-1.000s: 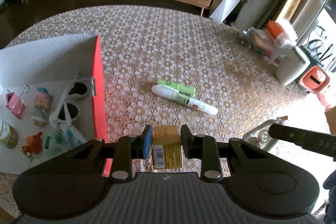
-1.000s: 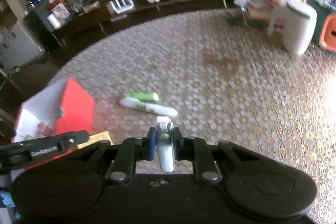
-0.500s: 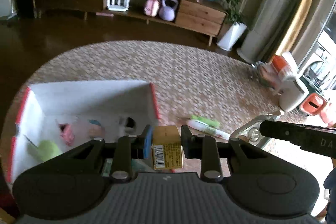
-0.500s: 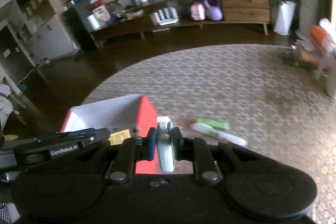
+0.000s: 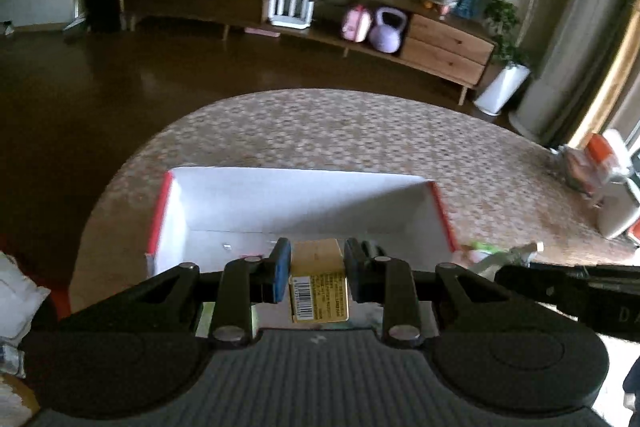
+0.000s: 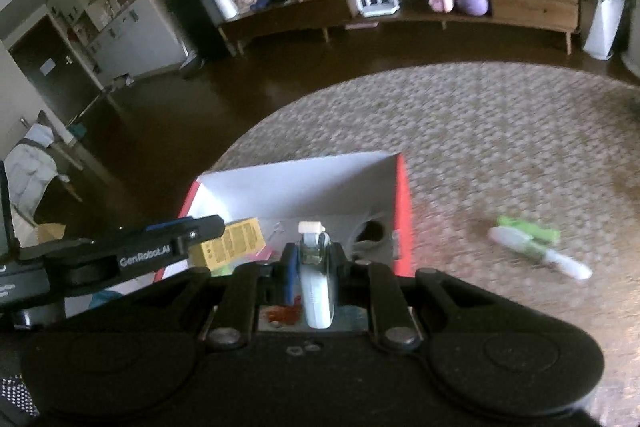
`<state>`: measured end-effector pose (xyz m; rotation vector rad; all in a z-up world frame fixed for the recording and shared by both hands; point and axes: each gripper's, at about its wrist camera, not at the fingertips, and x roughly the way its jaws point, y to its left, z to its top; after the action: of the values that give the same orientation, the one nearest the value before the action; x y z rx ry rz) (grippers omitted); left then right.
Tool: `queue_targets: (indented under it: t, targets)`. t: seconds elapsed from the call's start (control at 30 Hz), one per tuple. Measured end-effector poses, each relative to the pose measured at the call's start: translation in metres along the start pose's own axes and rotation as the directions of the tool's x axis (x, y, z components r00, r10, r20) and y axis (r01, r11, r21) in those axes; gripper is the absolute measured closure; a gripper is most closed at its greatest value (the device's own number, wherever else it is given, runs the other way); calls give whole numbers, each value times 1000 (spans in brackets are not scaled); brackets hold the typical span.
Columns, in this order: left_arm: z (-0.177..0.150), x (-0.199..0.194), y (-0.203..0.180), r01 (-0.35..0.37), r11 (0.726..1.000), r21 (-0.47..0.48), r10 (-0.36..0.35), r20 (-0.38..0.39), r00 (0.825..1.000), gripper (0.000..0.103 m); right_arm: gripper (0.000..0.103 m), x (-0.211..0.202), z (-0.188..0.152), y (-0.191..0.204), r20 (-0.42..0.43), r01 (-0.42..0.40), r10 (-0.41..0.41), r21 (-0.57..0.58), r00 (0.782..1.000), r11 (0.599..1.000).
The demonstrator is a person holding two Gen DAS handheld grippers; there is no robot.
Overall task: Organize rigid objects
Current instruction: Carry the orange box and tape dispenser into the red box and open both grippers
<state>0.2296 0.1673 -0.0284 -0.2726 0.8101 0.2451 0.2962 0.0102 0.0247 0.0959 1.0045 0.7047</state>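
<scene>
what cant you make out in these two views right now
- Contents of the red-sided white box: left wrist view, hidden behind the left gripper and its small yellow barcoded carton.
- Green-and-white tubes on the rug: right wrist view, motion-blurred, labels unreadable.
- Pale blue-white object in the right gripper: identity unclear.

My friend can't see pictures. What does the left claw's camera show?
The left claw grips a small yellow box with a barcode, above an open white box with red sides on a patterned tablecloth.
</scene>
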Motion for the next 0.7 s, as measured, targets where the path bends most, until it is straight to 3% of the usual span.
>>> queue_targets:
  t: [0.3,0.7]
  targets:
    - [8,42,32,-19,1000,-4,18,-29,999,75,88,56,-12,14,-101,-35,36,16,994,999]
    - [-7,73,12,40,998,51,-36,-71,997,75,88,86,-26,9,-183,-35,40,26,982,999]
